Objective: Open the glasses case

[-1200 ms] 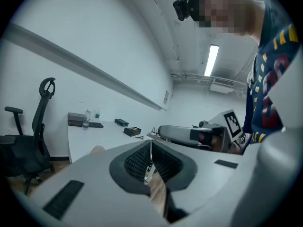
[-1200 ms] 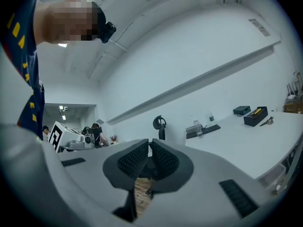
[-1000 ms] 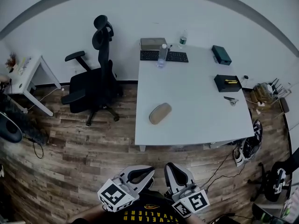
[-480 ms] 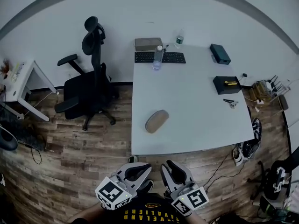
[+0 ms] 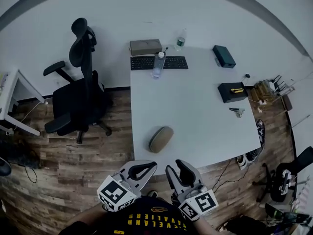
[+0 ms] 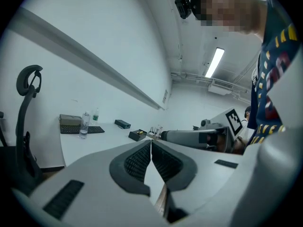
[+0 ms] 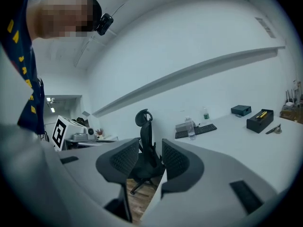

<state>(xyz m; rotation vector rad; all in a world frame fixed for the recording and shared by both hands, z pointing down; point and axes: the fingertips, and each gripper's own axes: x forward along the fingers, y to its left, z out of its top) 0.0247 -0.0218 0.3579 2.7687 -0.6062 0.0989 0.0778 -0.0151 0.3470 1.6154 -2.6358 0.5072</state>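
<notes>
The glasses case (image 5: 161,139) is a tan oval pouch lying closed near the front left corner of the white table (image 5: 195,106). Both grippers hang low in the head view, over the wooden floor just short of the table's front edge. My left gripper (image 5: 147,166) is shut with its pads together and nothing between them (image 6: 151,146). The jaws of my right gripper (image 5: 177,169) are opening, and through the gap between them (image 7: 150,151) only the far chair shows. Neither gripper touches the case, which appears in neither gripper view.
A black office chair (image 5: 73,97) stands left of the table. At the table's back are a keyboard (image 5: 171,62), a water bottle (image 5: 157,64) and a tan box (image 5: 145,47). Two dark boxes (image 5: 224,56) (image 5: 234,91) and a small metal item (image 5: 237,111) lie on the right side.
Both grippers have come closer to the table's front edge, so the case now lies nearer to them. The right gripper's jaws have parted. The left stays shut.
</notes>
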